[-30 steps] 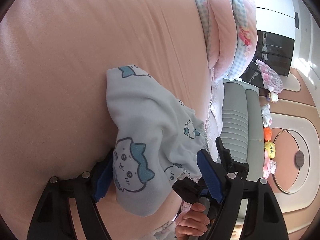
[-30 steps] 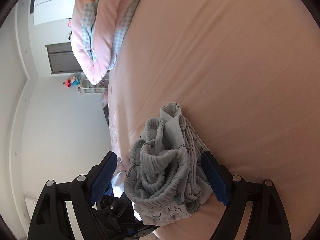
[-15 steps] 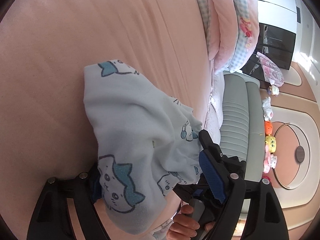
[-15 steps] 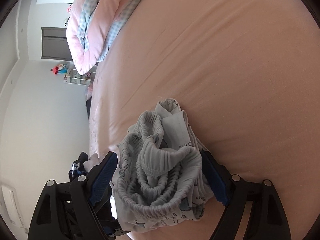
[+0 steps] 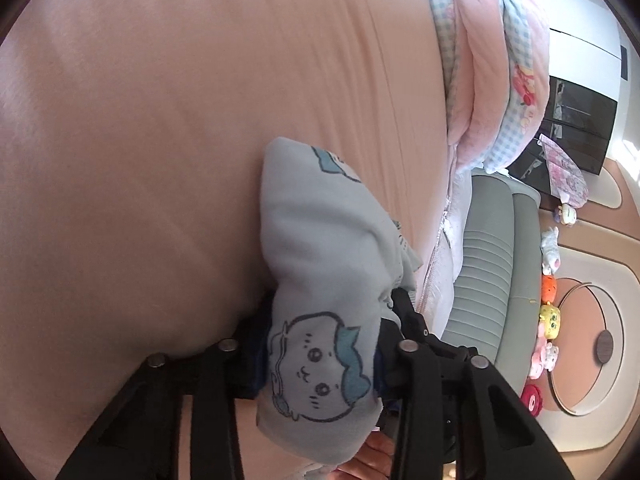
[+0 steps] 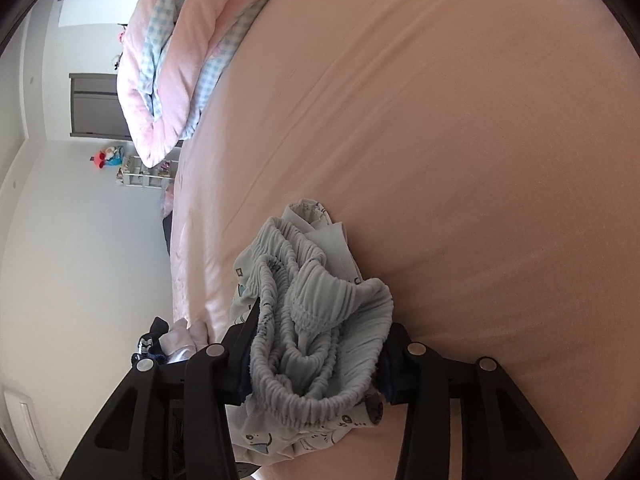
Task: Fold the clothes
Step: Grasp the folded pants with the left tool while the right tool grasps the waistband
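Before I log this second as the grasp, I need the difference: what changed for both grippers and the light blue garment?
Both closed. The left gripper, open a second ago, is now clamped on the cartoon-print end of the light blue garment. The right gripper, also open before, now pinches the garment's bunched elastic waistband. The cloth bunched up tighter between the jaws. The pink bed sheet and folded quilt stayed put.

Bunched pale-blue garment (image 5: pixel 320 280) (cartoon print)

The pink bed sheet (image 5: pixel 200 128) lies bare and open ahead of both grippers, out to its far edge. There a rolled pink quilt (image 5: pixel 488 80) blocks the way, and a grey sofa (image 5: pixel 484 280) stands just beside the sheet's side edge.
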{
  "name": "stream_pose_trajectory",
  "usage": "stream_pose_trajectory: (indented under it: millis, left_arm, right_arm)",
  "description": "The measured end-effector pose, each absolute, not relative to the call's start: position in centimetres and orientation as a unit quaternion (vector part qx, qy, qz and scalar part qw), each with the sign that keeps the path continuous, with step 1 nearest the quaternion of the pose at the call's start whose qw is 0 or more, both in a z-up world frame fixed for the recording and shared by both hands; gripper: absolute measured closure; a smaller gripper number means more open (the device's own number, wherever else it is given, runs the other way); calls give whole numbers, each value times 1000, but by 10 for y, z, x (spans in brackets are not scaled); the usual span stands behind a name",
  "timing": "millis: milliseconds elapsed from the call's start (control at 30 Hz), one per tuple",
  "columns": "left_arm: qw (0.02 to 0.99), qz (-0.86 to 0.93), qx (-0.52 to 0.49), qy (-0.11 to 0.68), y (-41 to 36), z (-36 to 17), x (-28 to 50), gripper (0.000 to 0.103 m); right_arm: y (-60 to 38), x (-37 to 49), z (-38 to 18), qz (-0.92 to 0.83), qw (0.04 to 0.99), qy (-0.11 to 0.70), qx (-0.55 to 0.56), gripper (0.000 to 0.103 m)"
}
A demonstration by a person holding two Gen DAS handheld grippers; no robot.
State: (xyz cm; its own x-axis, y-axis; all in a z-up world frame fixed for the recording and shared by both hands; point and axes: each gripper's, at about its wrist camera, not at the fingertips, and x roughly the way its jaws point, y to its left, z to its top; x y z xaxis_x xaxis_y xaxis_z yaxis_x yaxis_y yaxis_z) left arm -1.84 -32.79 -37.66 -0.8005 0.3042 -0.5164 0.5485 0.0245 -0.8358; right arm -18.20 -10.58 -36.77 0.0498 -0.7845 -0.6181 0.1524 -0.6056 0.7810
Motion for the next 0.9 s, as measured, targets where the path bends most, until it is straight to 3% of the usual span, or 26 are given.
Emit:
stream_pose_trajectory:
  millis: [167, 333, 500, 700, 900]
  left_arm:
    - [109, -621, 314, 709, -329, -384, -11, 81]
    - [140, -659, 371, 639, -324, -363, -27, 81]
    - [199, -718, 439, 502, -302, -332, -52, 81]
    - [241, -780, 517, 257, -255, -301, -90, 83]
    - [250, -789, 516, 221, -241, -290, -89, 84]
  right_arm:
    - [-116, -176, -356, -666, 373, -193, 616, 55]
    - [-122, -175, -351, -675, 375, -160, 615, 56]
    - [-132, -173, -341, -689, 366, -113, 616, 57]
    - [-128, -158, -331, -718, 363, -84, 588, 56]
    - [-113, -153, -325, -719, 345, -110, 593, 57]
